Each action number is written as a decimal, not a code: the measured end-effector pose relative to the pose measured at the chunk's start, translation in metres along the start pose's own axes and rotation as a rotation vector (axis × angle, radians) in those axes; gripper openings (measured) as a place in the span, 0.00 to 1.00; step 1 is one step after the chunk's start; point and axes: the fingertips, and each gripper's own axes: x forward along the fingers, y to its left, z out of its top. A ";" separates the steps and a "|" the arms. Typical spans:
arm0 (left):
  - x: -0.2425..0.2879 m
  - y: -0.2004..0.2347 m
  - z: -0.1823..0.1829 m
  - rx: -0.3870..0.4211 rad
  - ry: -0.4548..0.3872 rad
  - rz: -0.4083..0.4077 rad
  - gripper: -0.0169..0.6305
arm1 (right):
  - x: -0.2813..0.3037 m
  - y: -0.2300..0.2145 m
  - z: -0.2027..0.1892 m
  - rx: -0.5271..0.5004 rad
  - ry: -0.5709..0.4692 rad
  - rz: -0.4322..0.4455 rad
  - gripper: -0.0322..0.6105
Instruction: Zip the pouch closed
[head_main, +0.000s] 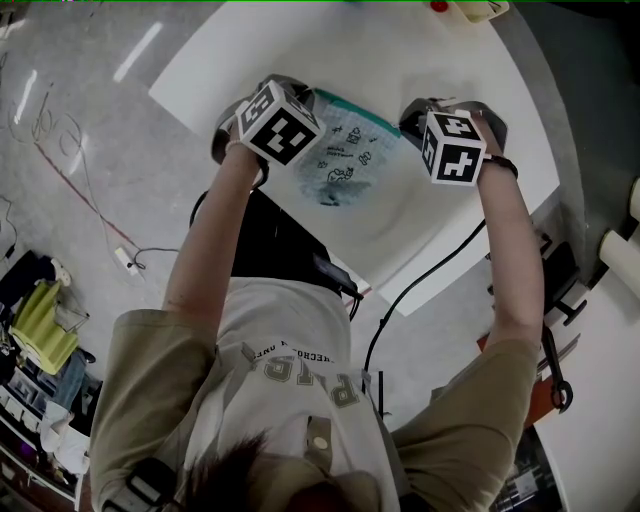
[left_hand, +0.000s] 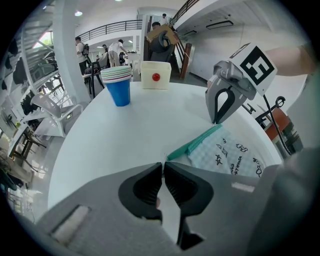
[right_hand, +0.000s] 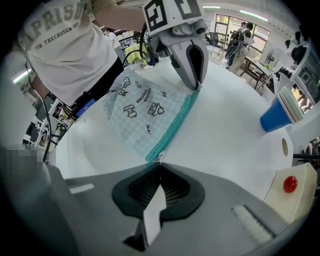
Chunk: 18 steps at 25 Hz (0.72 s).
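Observation:
A pale checked pouch with black doodles lies flat on the white table. A teal zipper band runs along its far edge. My left gripper is shut on the pouch's corner at one end of that band. At the other end my right gripper is shut on the small metal zipper pull. From each gripper view the other gripper shows across the pouch: the right gripper and the left gripper. In the head view the marker cubes hide both sets of fingertips.
A stack of cups with a blue one outermost and a white box with a red button stand at the table's far side. The table's rounded edge is close to my right hand. Chairs and people are beyond.

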 end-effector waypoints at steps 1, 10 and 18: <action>-0.001 0.000 0.000 -0.003 -0.001 0.001 0.08 | 0.000 0.000 0.000 0.009 -0.005 -0.003 0.05; -0.001 0.000 0.000 -0.004 0.006 -0.001 0.08 | -0.002 -0.001 0.001 0.068 -0.020 0.004 0.05; -0.002 0.003 0.001 -0.056 -0.017 -0.009 0.08 | -0.004 -0.003 0.003 0.160 -0.063 -0.019 0.05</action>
